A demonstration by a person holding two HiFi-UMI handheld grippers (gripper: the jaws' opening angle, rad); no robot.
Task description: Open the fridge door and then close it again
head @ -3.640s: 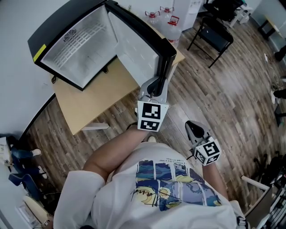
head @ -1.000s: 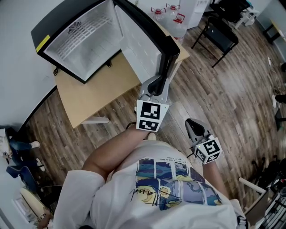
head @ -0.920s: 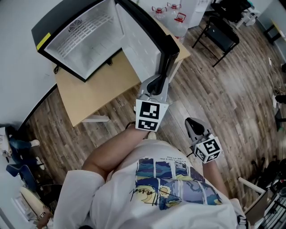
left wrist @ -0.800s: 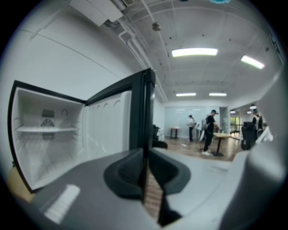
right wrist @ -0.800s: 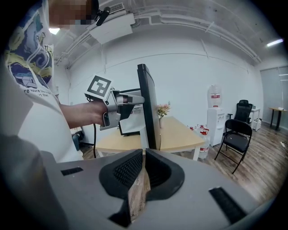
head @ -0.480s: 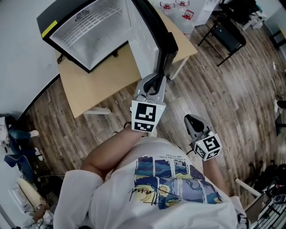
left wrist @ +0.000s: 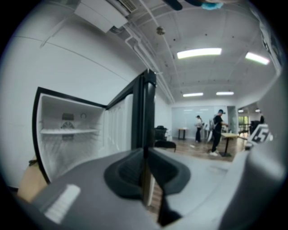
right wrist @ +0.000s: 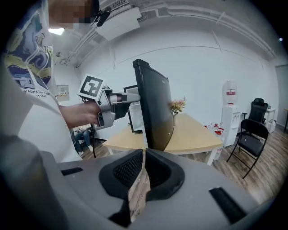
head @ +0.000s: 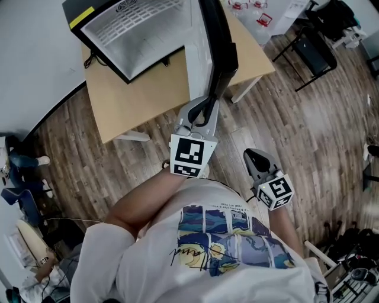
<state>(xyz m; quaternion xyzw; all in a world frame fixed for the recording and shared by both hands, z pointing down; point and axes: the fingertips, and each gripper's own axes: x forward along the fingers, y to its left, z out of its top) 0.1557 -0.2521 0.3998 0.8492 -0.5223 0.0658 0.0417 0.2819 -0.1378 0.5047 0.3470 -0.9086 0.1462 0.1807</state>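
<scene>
Fridge door (head: 216, 35) stands wide open, swung out about square to the front of the black fridge (head: 139, 29). The door is upright, so its long axis goes vertical, and its free edge points toward the person. The white inner face looks to the fridge opening and the black outer face looks away from it. The fridge sits on a light wooden worktop (head: 142, 100), at the side near the wall, and a yellow label (head: 82, 18) is on its top corner. Inside, the white compartment holds one white shelf (left wrist: 67, 131), and a round vent (left wrist: 67, 117) is on the back wall above it.

The left gripper (head: 211, 99) holds the free edge of the door at about mid height. In the left gripper view this edge (left wrist: 143, 112) runs down between the fingers, which are closed on it and have just pressed a little tighter. The right gripper (head: 253, 157) hangs well apart from the fridge, beside the person's body and over the wooden floor (head: 308, 136). Its fingers are closed together and nothing is between them.

The right gripper view shows the door (right wrist: 153, 108) nearly edge-on, with flowers (right wrist: 177, 107) on the worktop behind it. Past the worktop, water bottles (head: 260, 15) with red caps stand on the floor, and a black chair (head: 311, 50) is near them.
</scene>
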